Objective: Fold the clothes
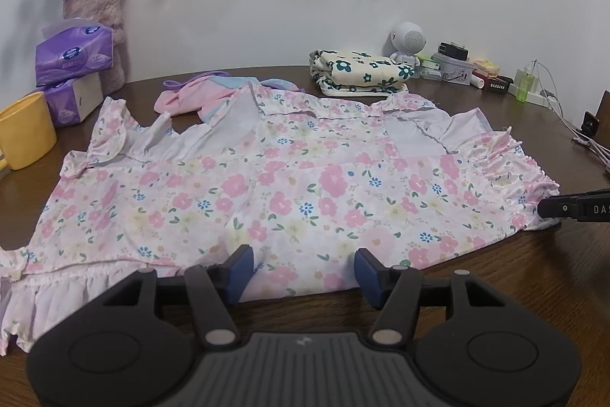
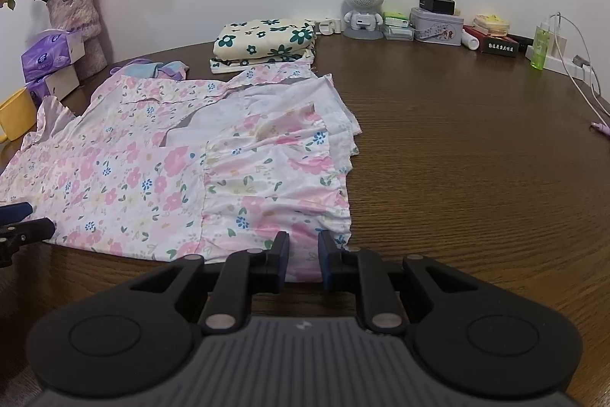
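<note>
Risk of ruffled hem slipping free: right gripper (image 2: 304, 256) pinching thin pink floral cotton dress (image 2: 160, 159), left gripper (image 1: 301, 273) spread open, empty.

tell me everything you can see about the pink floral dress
The pink floral dress is thin white fabric printed with pink, blue and yellow flowers, with ruffled edges. It lies spread flat on the brown table, some plain inner side showing. The left gripper straddles its near edge; the right gripper sits at its ruffled hem.
</note>
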The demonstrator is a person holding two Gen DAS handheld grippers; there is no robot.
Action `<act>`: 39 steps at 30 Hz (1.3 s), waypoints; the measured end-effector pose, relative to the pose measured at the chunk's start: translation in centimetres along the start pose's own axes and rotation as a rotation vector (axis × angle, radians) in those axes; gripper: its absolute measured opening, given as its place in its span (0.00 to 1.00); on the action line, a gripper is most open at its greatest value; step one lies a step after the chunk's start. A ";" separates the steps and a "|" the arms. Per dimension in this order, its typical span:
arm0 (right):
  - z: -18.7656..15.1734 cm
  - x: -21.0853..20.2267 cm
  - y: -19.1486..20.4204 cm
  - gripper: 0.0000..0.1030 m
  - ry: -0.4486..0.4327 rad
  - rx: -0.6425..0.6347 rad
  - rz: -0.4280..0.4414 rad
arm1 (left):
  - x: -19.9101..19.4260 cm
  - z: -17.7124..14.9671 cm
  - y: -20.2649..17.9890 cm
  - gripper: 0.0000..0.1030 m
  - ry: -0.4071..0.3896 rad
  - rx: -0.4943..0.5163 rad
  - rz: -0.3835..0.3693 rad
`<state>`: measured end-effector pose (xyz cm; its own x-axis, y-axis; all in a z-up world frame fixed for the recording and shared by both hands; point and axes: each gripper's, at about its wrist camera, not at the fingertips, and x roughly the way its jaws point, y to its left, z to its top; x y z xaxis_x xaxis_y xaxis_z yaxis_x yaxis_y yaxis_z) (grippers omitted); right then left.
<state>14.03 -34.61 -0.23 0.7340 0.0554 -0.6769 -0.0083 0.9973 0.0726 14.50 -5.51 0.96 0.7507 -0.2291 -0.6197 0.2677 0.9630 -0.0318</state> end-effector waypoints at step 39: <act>0.3 1.5 11.1 0.16 -0.018 -0.180 0.215 | -0.1 0.7 -2.5 0.55 0.005 0.014 -0.097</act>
<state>15.20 -23.48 -0.22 0.7142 0.2676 -0.6468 -0.2845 0.9552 0.0810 14.20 -8.00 1.69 0.7180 -0.3204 -0.6179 0.3476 0.9342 -0.0804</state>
